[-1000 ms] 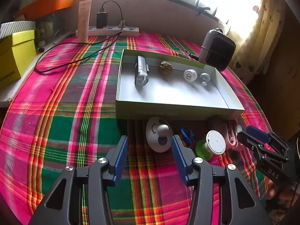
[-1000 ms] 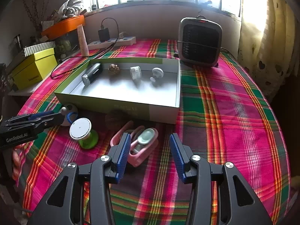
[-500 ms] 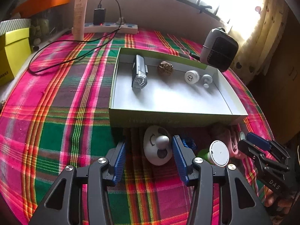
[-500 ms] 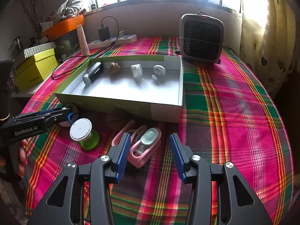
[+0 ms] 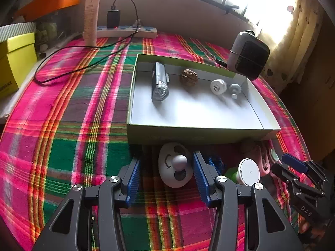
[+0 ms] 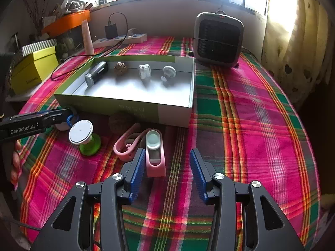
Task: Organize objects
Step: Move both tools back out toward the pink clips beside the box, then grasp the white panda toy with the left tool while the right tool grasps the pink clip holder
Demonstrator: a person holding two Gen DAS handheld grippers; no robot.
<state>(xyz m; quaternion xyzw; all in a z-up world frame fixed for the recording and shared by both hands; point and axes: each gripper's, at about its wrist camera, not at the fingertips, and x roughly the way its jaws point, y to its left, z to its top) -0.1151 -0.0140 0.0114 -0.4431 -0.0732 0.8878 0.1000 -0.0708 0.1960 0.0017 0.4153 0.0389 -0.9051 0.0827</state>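
Note:
A shallow green-sided box [image 5: 188, 135] [image 6: 117, 104] holds a silver device [image 5: 159, 82], a brown walnut [image 5: 189, 77], a white round cap [image 5: 218, 86] and a white knob [image 5: 235, 89]. In front of it lie a white oval device [image 5: 174, 167], a blue ring [image 5: 213, 163], a white-topped green spool [image 6: 82, 135], a brown ball [image 6: 120, 121], a pink clip [image 6: 127, 144] and a pink holder [image 6: 155, 150]. My left gripper [image 5: 165, 174] is open around the white oval device. My right gripper [image 6: 166, 171] is open, with the pink holder between its fingers.
A grey fan heater [image 6: 217, 39] stands behind the box at the right. A power strip [image 5: 125, 31] with a black cable, a tube [image 5: 91, 21] and a yellow box [image 5: 14, 60] are at the back left. The tablecloth is plaid.
My left gripper has moved forward so its fingers now flank the white oval device. My right gripper has moved forward and left around the pink holder.

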